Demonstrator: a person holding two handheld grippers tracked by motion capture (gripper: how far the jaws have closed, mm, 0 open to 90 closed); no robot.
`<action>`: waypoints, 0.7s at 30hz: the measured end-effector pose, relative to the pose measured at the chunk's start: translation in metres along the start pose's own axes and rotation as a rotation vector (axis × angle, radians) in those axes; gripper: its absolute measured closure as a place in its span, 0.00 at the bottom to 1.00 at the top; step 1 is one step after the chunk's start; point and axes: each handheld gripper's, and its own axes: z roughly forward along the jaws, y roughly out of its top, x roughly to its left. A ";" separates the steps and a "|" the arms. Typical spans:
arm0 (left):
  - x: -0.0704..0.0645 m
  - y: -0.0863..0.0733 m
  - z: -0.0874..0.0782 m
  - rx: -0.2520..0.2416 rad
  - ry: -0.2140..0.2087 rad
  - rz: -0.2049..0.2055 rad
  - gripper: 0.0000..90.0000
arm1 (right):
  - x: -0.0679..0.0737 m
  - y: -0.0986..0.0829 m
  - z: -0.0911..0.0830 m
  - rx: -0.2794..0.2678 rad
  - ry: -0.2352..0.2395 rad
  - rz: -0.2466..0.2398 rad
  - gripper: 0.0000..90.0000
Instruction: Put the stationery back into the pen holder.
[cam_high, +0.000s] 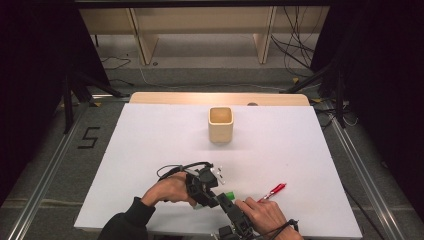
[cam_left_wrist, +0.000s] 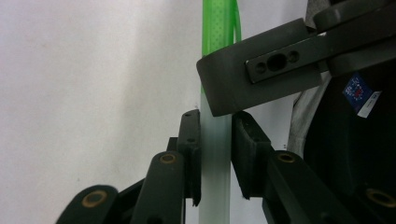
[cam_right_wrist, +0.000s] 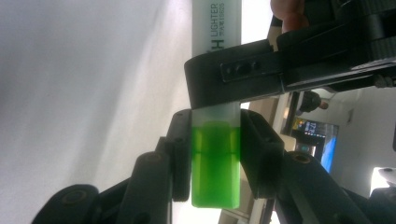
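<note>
While the left gripper (cam_left_wrist: 215, 154) clamps the highlighter (cam_left_wrist: 215, 140) body and the right gripper (cam_right_wrist: 215, 154) grips its green cap (cam_right_wrist: 215, 163), pull straight apart along the pen, near the table's (cam_high: 150, 150) front edge.

- We see the cup (cam_high: 220, 124) standing toward the back middle of the counter (cam_high: 150, 150).
- Near the front edge the two grippers meet, the left gripper (cam_high: 212, 192) just left of the right gripper (cam_high: 226, 199).
- The highlighter (cam_high: 228, 195) sits between them.
- A pen (cam_high: 273, 191) lies on the counter, right of the grippers.
</note>
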 end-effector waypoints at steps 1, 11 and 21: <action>0.000 0.000 0.000 -0.005 0.002 -0.003 0.84 | 0.000 0.000 0.000 0.002 0.005 0.004 0.74; 0.005 -0.006 -0.006 -0.040 0.015 -0.029 0.85 | -0.008 -0.006 -0.006 -0.017 0.052 0.085 0.55; 0.009 -0.014 -0.012 -0.062 0.028 -0.053 0.85 | -0.022 -0.022 -0.005 0.024 0.042 0.346 0.42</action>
